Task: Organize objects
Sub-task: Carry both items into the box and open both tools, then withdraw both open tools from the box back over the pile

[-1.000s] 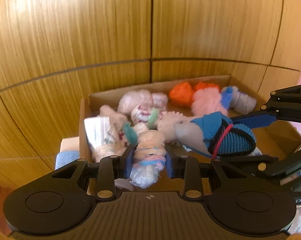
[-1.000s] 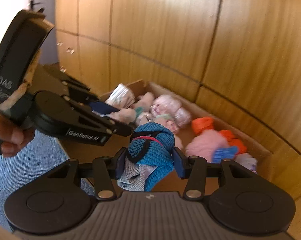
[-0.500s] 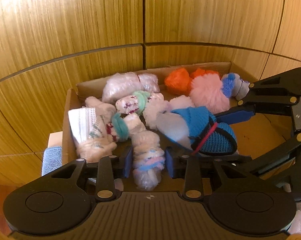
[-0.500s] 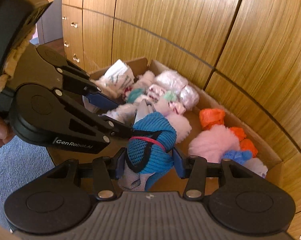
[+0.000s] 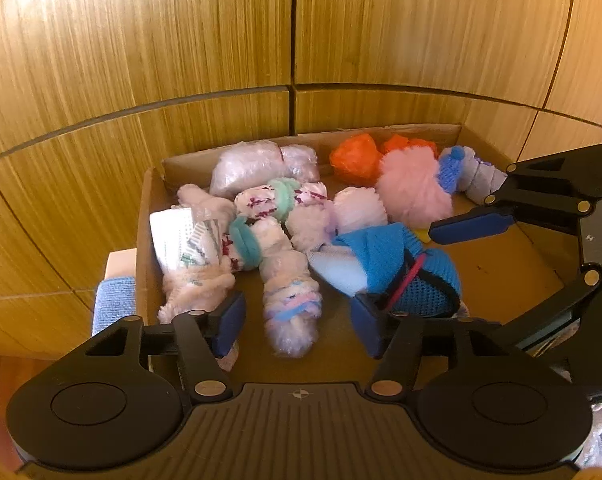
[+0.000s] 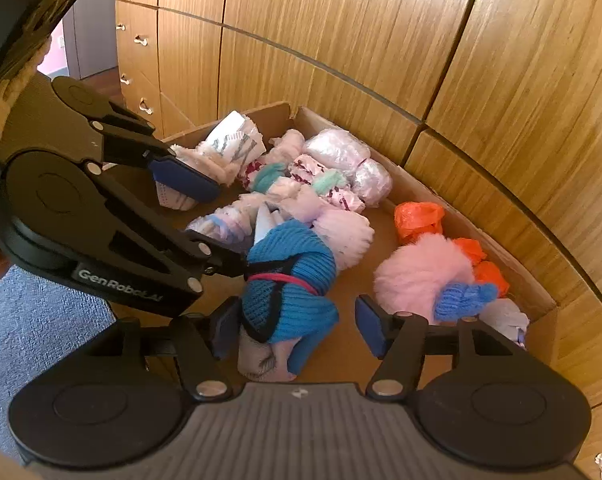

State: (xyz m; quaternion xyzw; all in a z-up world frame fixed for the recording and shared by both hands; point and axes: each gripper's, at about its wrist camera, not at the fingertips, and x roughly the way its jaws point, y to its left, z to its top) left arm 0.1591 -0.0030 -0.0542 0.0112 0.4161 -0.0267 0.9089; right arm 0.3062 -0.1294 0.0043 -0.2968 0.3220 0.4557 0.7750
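Both grippers hang over an open brown cardboard box (image 5: 513, 300) set against a wood-panelled cabinet wall (image 5: 221, 40).

Left gripper (image 5: 299, 322): blue-padded jaws spread wide, gripping nothing. Between them, w/ a gap on each side, lies a rolled fuzzy white sock bundle w/ pink and blue stripes (image 5: 291, 304) on the box floor.

Right gripper (image 6: 297, 328): jaws also spread apart. A rolled bright-blue knit sock bundle w/ black mesh and a red band (image 6: 291, 284) sits between them, up against the left pad, clear gap to the right pad. Cannot tell if it rests fully on the box floor.

Other stuff in the box: a fluffy pink pompom ball (image 5: 415, 188) near the right end, just beside an orange crinkled plastic bundle (image 5: 355, 158) at the back wall; a clear-wrapped whitish bundle (image 5: 247, 168) at back left; white socks w/ teal bands (image 5: 277, 198) mid-left.

Outside the box's left wall, a folded blue towel (image 5: 113, 304). Grey-blue carpet (image 6: 33, 320) shows lower left in the right wrist view.
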